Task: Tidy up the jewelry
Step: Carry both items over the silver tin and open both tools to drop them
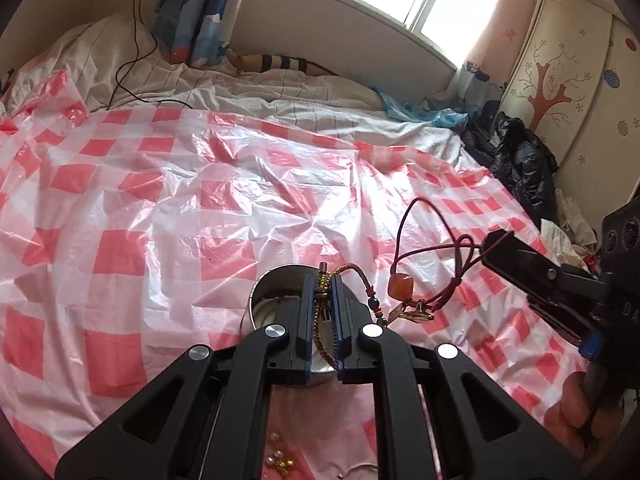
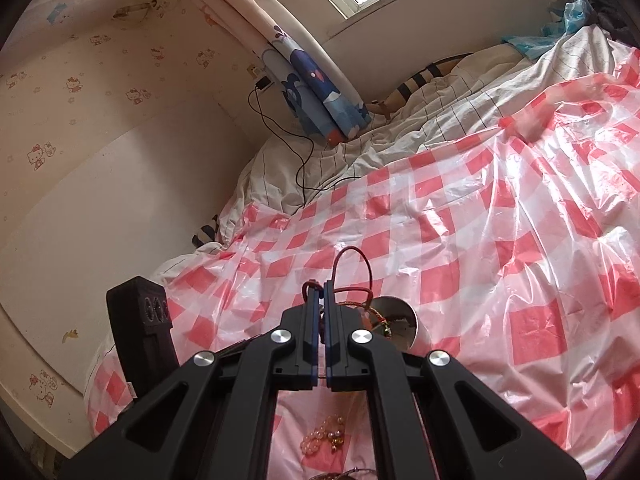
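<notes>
Above crinkled red-and-white checked plastic sheeting point(image 1: 168, 208), my left gripper point(image 1: 323, 300) pinches the necklace's braided gold-and-red cord point(image 1: 320, 312); my right gripper point(image 2: 322, 312) clamps its thin maroon string point(image 2: 352, 264), over a round steel cup point(image 1: 276, 300).

A home bedroom was shown: a bed point(image 1: 280, 92) covered with white lined sheets and a red-and-white checked plastic sheet point(image 1: 180, 200), cartoon-printed curtains point(image 2: 316, 88), kitten-patterned wallpaper point(image 2: 80, 80), and a tree-decorated wardrobe point(image 1: 568, 76).
</notes>
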Demonstrator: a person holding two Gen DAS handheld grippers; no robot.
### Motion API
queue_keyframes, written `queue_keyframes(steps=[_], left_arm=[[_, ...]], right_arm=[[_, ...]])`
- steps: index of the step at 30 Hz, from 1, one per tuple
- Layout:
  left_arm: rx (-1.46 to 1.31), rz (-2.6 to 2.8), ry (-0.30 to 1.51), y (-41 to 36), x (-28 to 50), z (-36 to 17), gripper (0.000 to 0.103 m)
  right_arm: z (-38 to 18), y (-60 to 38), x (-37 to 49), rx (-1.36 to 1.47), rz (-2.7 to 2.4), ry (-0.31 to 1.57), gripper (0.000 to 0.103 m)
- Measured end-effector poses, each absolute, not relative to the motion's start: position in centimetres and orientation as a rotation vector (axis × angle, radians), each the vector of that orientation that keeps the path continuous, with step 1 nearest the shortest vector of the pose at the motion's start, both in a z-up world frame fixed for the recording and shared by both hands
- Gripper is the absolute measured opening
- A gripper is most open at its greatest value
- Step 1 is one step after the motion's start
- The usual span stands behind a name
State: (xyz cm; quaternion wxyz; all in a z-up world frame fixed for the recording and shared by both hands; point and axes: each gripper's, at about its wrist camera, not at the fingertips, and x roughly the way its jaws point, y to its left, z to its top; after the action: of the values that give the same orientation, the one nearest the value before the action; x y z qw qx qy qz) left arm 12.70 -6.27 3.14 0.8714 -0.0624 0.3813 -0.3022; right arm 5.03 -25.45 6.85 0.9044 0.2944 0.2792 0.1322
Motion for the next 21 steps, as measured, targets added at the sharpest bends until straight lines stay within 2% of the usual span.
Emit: queue_keyframes(steps=[4, 6, 8, 11, 12, 13, 15, 17, 19, 21], left_arm=[[-0.110, -0.592, 0.893, -6.4, 15.3, 0.1, 0.015], [-0.122, -0.571, 0.887, -5.5, 15.5, 0.3, 0.027], [-0.162, -0.543, 0.863, -4.0, 15.7, 1.4, 0.052], [-0.204, -0.522, 0.829, -2.1, 15.0, 2.8, 0.055], [-0.201, -0.516, 0.825, -1.6, 14.5, 3.2, 0.056], [-0.199, -0.508, 0.820, -1.1, 13.9, 3.5, 0.058], [-0.192, -0.498, 0.823, -0.1, 12.2, 3.9, 0.059], [-0.151, -0.495, 0.838, 0.4, 10.3, 4.0, 0.061], [-0.081, -0.508, 0.833, 0.3, 8.0, 4.0, 0.062], [-0.038, -0.528, 0.851, 0.3, 5.9, 3.5, 0.065]], right_arm=[[4.5, -25.1, 7.6, 0.580, 0.246, 0.634, 0.003], [3.4, -24.6, 8.7, 0.551, 0.241, 0.666, 0.003], [2.3, -23.6, 10.0, 0.529, 0.277, 0.722, 0.003], [0.4, -22.8, 10.8, 0.520, 0.283, 0.803, 0.005], [0.3, -23.2, 10.6, 0.533, 0.272, 0.805, 0.016], [0.5, -23.8, 10.1, 0.551, 0.256, 0.794, 0.032], [1.8, -25.3, 8.6, 0.585, 0.224, 0.746, 0.040], [3.4, -26.8, 6.5, 0.602, 0.192, 0.701, 0.042], [4.3, -28.1, 4.4, 0.627, 0.144, 0.682, 0.055], [4.6, -29.0, 2.3, 0.661, 0.122, 0.688, 0.058]])
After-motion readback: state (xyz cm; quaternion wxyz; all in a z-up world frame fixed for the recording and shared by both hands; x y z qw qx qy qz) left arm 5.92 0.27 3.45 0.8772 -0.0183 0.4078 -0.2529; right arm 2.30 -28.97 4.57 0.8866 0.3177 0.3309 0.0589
